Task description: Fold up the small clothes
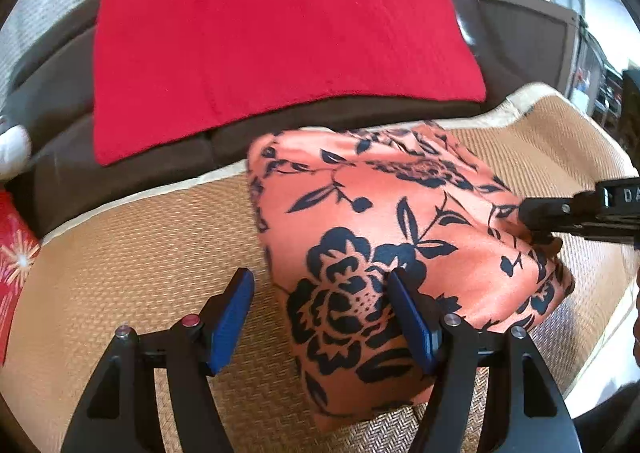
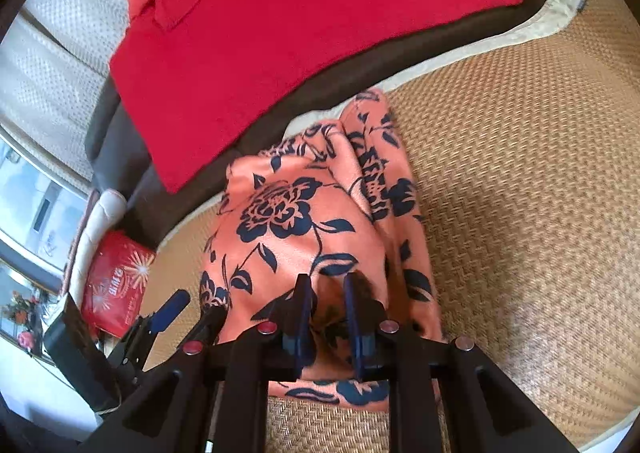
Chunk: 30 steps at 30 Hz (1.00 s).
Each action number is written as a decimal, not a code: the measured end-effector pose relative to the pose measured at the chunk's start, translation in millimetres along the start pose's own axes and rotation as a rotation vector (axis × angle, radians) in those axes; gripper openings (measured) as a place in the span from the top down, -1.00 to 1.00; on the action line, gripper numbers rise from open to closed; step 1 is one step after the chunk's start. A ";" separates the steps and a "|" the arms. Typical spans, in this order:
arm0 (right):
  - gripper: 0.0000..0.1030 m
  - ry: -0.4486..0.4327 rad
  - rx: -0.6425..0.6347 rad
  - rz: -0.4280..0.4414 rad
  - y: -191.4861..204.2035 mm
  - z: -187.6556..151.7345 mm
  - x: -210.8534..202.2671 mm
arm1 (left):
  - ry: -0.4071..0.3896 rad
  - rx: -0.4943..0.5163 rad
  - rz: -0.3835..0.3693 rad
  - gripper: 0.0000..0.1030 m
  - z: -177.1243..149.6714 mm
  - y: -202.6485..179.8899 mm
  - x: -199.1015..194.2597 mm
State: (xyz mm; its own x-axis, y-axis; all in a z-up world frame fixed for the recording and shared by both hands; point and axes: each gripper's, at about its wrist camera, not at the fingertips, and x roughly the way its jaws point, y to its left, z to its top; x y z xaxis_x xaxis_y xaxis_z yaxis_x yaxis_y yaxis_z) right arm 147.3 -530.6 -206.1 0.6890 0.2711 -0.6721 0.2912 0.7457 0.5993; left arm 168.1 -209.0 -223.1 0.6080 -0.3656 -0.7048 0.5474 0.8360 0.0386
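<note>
On the woven mat [image 1: 140,253] the floral cloth [image 1: 380,221] lies half folded, long axis near-to-far, its right edge pinched by the right gripper [image 2: 326,317] while the released left gripper [image 1: 320,317] straddles its near-left corner.

Black claw [image 1: 320,313] frames, blue ribbed pads [image 1: 232,317], silver and red rivets.

Woven straw mat [image 2: 520,173] w/ cream trim over dark brown sofa [image 1: 520,41]; bright window [image 2: 36,213] at left.
</note>
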 end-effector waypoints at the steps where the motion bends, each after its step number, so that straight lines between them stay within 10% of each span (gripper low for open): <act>1: 0.58 -0.013 -0.005 0.004 1.8 -0.9 -3.9 | -0.008 -0.010 0.001 -0.36 1.0 3.0 -3.8; 10: 0.61 0.076 0.033 0.002 -14.3 -1.6 11.9 | 0.050 -0.041 0.073 -0.67 2.7 -3.1 20.4; 19: 0.55 -0.095 -0.002 0.090 -10.0 11.9 -28.3 | -0.035 -0.043 0.081 -0.66 18.0 11.5 -1.4; 23: -0.52 -0.144 0.067 0.078 -22.0 16.2 -39.1 | -0.037 -0.062 0.088 -0.67 18.6 22.7 -7.2; 30: -0.54 -0.170 0.118 0.118 -28.3 19.1 -43.4 | -0.065 -0.076 0.098 -0.67 18.8 35.0 -17.3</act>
State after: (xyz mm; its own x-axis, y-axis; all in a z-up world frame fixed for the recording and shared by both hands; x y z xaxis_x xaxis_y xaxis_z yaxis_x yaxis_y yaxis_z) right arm 121.8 -575.2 -185.6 0.8220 0.2382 -0.5173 0.2706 0.6359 0.7228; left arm 187.5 -181.2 -196.3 0.6939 -0.3046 -0.6525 0.4399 0.8967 0.0493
